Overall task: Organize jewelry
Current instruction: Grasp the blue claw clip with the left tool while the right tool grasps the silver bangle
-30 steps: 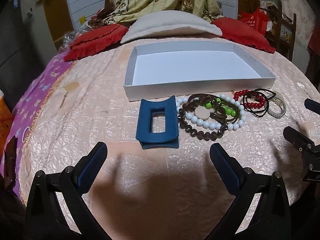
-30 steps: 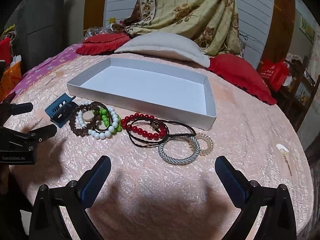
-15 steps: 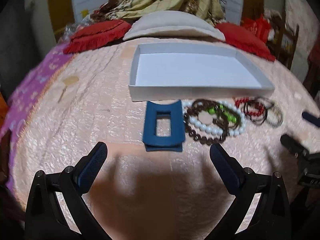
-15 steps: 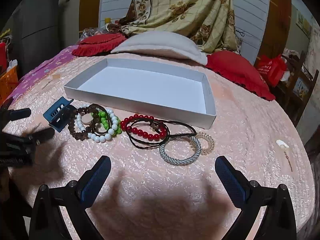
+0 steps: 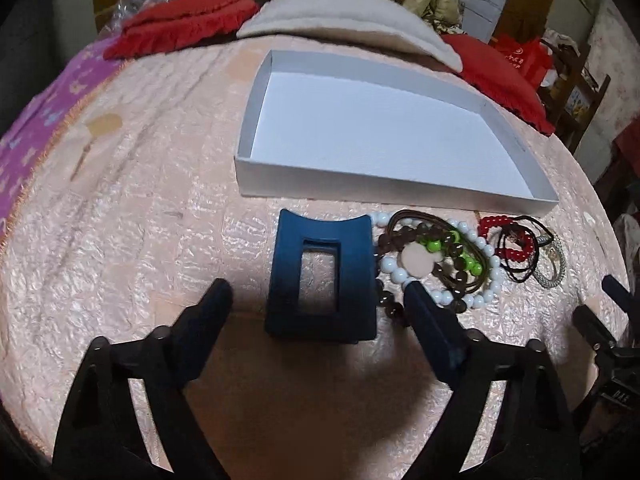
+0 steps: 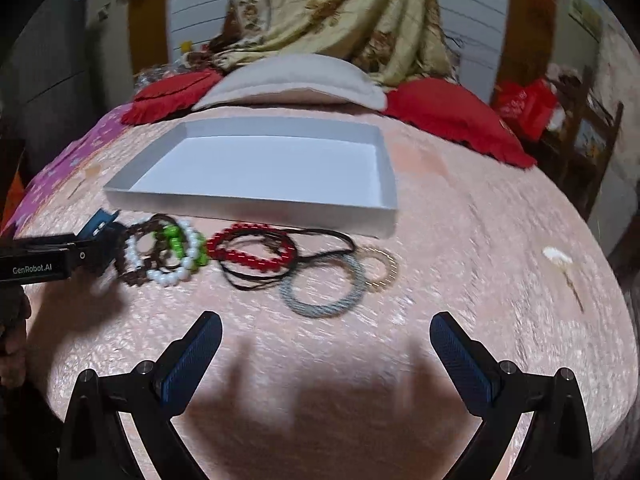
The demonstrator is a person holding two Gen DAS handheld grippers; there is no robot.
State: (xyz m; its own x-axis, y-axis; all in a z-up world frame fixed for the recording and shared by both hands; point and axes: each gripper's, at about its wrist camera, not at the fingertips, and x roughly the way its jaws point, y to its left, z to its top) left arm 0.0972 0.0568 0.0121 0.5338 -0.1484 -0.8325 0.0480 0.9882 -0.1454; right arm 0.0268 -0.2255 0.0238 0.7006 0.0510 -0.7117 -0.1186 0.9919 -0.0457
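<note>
A blue hair claw clip (image 5: 322, 278) lies on the pink bedspread in front of an empty white tray (image 5: 352, 178). My left gripper (image 5: 316, 292) is open, its fingers on either side of the clip's near end. Right of the clip lie white, brown and green bead bracelets (image 5: 436, 258), a red bead bracelet (image 6: 252, 246), black cords, a silver bangle (image 6: 324, 292) and a pale ring (image 6: 380, 270). My right gripper (image 6: 326, 334) is open and empty, just short of the silver bangle. The left gripper shows in the right wrist view (image 6: 52, 258) over the clip.
Red cushions (image 6: 452, 120) and a beige pillow (image 6: 292, 80) lie behind the tray. A small white object (image 6: 558, 258) lies on the bedspread at the right. A purple patterned cloth (image 5: 36, 128) covers the left edge.
My left gripper has moved forward and down, so its fingers now straddle the blue clip. My right gripper has moved forward toward the bangle. Nothing has been picked up.
</note>
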